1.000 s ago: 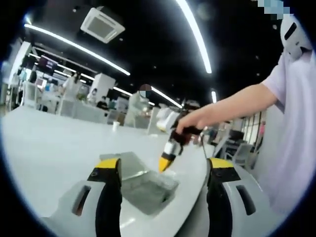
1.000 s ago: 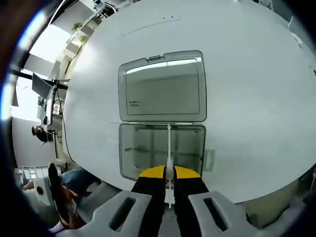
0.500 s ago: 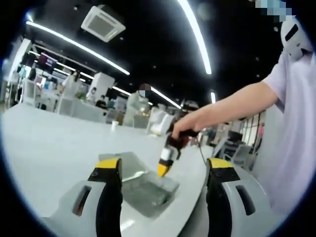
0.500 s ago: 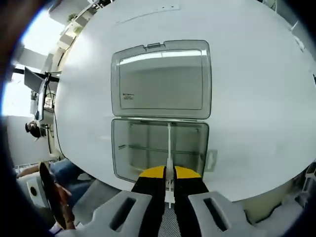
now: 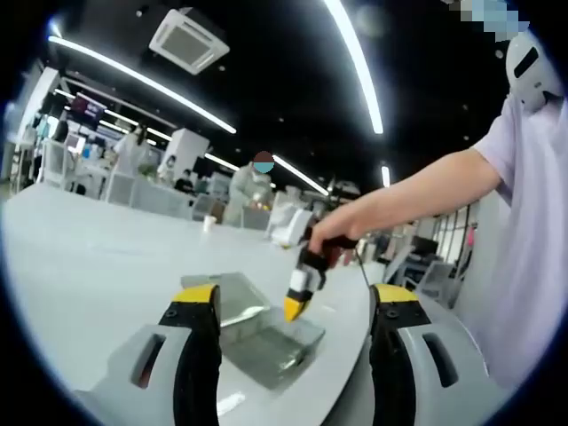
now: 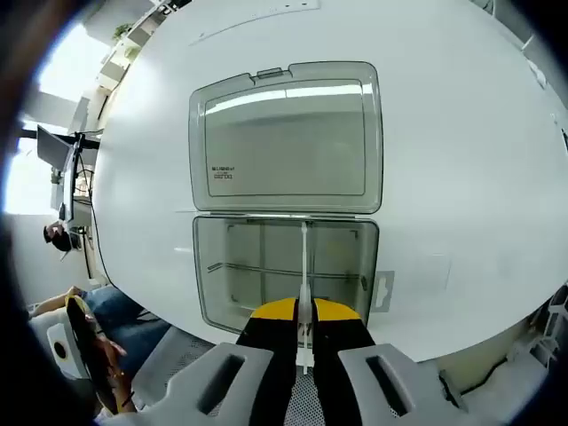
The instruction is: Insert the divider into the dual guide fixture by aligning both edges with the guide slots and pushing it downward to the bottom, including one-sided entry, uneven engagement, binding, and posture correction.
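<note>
So the divider (image 6: 303, 266) isn't seated yet, as far as I can tell. The right gripper (image 6: 303, 312) has its yellow-tipped fingers (image 6: 277, 310) pinched nearly together on the thin white plate, holding it edge-on to the camera, so in the right gripper view it just reads as a skinny vertical line running from between the fingers out over the open box.

The fixture (image 6: 286, 271) is a clear plastic case sitting on the white bench (image 6: 461, 177), with its lid (image 6: 286, 138) flopped open flat behind it. There's already a thin strip running crosswise inside the tray, side wall to side wall. The divider's long axis points away from the gripper toward the hinge, crossing that strip roughly at right angles and about mid-width of the tray.

In the left gripper view the right gripper (image 5: 297, 297) hangs over the tray's near corner, angled down into it. Can't tell whether the plate's edges are in the slots at all or just hovering above them, too thin to see.

The left gripper (image 5: 286, 306) is spread wide with nothing in it, just pointing at the case from the side.

My guess at what's left: line up both edges, push to the bottom, and fix any tilt if one side grabs first.
</note>
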A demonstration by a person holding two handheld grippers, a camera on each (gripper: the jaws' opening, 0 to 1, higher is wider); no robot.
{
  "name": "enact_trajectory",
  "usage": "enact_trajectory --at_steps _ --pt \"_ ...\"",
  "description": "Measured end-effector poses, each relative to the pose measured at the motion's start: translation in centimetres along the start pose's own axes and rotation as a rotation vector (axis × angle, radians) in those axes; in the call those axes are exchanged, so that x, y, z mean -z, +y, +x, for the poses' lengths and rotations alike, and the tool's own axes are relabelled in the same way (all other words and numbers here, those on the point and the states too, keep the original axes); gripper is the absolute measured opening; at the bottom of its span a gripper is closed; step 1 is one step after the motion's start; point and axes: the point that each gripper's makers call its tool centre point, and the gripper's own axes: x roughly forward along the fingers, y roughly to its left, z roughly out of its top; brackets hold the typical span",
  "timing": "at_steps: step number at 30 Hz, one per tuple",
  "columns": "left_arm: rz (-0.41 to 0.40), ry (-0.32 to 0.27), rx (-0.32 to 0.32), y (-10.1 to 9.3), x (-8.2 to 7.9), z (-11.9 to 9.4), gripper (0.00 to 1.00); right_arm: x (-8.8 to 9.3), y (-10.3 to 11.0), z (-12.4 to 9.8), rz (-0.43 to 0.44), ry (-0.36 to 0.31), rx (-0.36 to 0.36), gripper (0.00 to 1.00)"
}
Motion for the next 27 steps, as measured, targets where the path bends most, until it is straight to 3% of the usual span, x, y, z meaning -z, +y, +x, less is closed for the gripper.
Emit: enact_trajectory --at_steps 27 --pt "-0.002 0.008 0.003 -0.21 -0.2 0.35 0.64 0.19 -0.08 0.46 0.026 0.004 -0.01 0.0"
